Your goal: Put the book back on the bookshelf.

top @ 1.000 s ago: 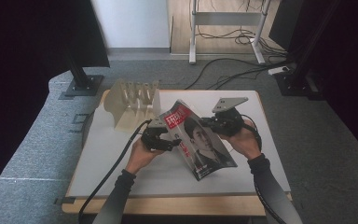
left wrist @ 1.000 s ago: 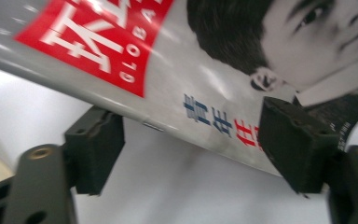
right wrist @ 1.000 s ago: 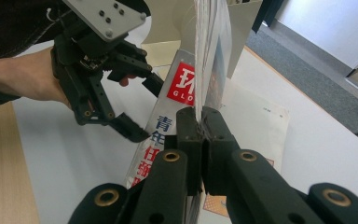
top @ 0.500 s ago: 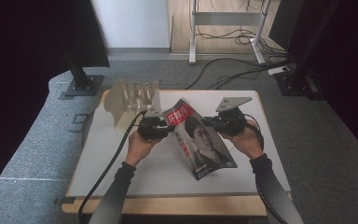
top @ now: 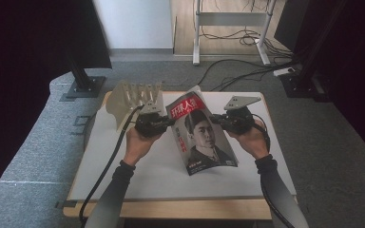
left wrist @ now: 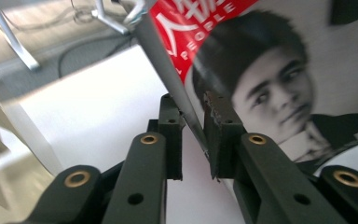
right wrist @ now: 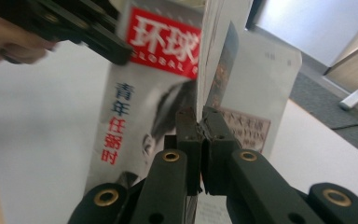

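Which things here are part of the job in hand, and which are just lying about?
In use:
magazine
left hand-held gripper, clamped on its spine edge
right hand-held gripper, clamped on its page edge

Lying about:
wooden rack
black stand base

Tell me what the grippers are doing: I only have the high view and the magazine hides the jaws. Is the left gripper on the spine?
Observer: Yes. The left gripper has just been closing, and its pads pinch the spine edge of the glossy portrait-cover magazine.
Operator: And the right one?
Observer: The right gripper is clamped on the edges of the open pages.
Operator: Is the magazine flat?
Observer: No, its cover stands up off the white tabletop.
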